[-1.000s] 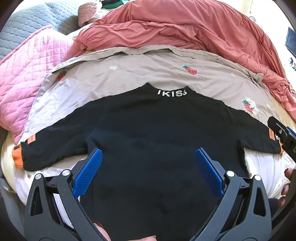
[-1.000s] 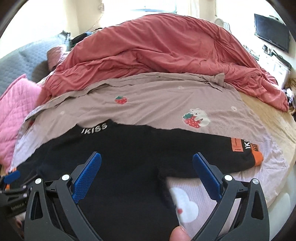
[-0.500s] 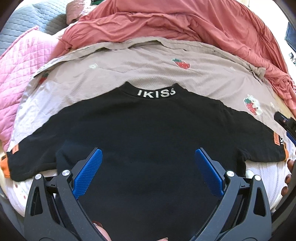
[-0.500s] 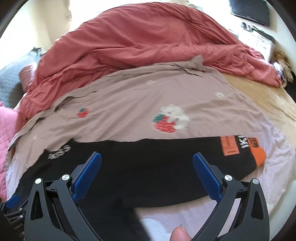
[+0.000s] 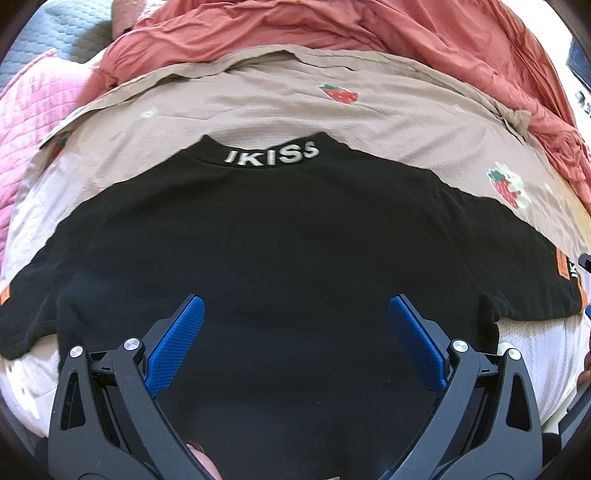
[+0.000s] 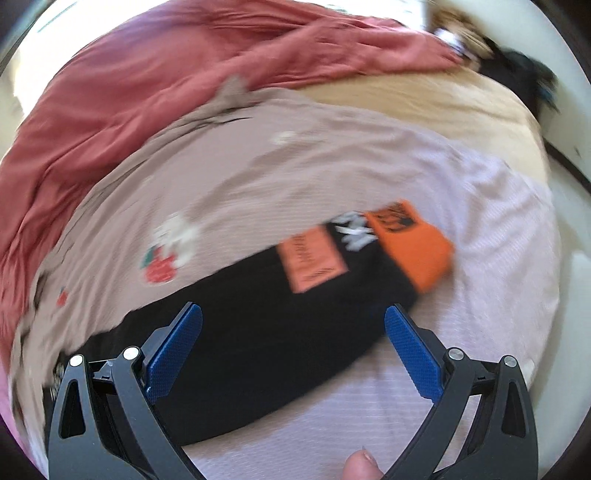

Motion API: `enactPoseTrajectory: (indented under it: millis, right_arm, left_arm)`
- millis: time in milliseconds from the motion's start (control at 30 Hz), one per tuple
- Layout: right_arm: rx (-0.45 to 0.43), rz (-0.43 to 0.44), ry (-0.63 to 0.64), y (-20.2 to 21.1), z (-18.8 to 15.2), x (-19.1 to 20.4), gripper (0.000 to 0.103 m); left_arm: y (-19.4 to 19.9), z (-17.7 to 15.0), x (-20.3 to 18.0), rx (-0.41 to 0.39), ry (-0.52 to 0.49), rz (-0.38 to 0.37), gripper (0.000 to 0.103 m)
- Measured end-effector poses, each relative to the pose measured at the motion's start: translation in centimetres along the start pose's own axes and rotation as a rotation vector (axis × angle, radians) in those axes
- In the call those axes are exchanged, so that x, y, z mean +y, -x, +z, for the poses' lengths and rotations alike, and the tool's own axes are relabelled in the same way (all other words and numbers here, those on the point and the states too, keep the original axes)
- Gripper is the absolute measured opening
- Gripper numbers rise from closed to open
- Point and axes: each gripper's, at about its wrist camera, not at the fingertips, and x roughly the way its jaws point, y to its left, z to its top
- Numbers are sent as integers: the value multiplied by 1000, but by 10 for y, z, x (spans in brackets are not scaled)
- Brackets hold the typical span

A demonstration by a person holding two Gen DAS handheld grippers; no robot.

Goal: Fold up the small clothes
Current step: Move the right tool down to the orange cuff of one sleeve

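Black sweater laid flat on a bed, both grippers released above it.

The black sweater (image 5: 280,243) lies spread with sleeves out on a taupe sheet (image 5: 258,107) printed with strawberries, its white "IKISS" collar lettering (image 5: 272,156) toward 12 o'clock in the left wrist view. The left gripper (image 5: 295,339) hangs over the sweater's body, fingers wide apart and grasping nothing. The right gripper (image 6: 293,347) hovers over the right sleeve (image 6: 258,325), fingers likewise spread and empty; the orange cuff (image 6: 417,243) sits at about 1 o'clock. A rumpled red duvet (image 5: 332,33) is heaped across the far side of the bed, a pink quilt (image 5: 26,122) at 9 to 10 o'clock, grey quilting (image 5: 62,29) beyond it. The right wrist view is motion-blurred; a dark shape (image 6: 517,70) at 1 o'clock beyond the tan bedding (image 6: 424,103) cannot be identified.
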Motion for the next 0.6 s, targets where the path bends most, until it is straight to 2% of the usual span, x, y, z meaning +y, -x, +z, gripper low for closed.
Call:
enactPoseTrajectory:
  millis: [133,300,533,600]
  right_arm:
    - [75,0,-147,-18,2,-30,99]
    - [124,76,-260,-37,9,-42,99]
    - [97,135,-335,-53,23,-42,98]
    - [69,178,-354,-47,25,-44,91]
  left_arm:
    - [-10,-1,-11,-11,-31,-10,94]
    - [-26,-3,-18,2,-47,0,94]
    - [-48,-10,-26,36,-74,14,94]
    - [-50,-11,-26,22,-83,14,94]
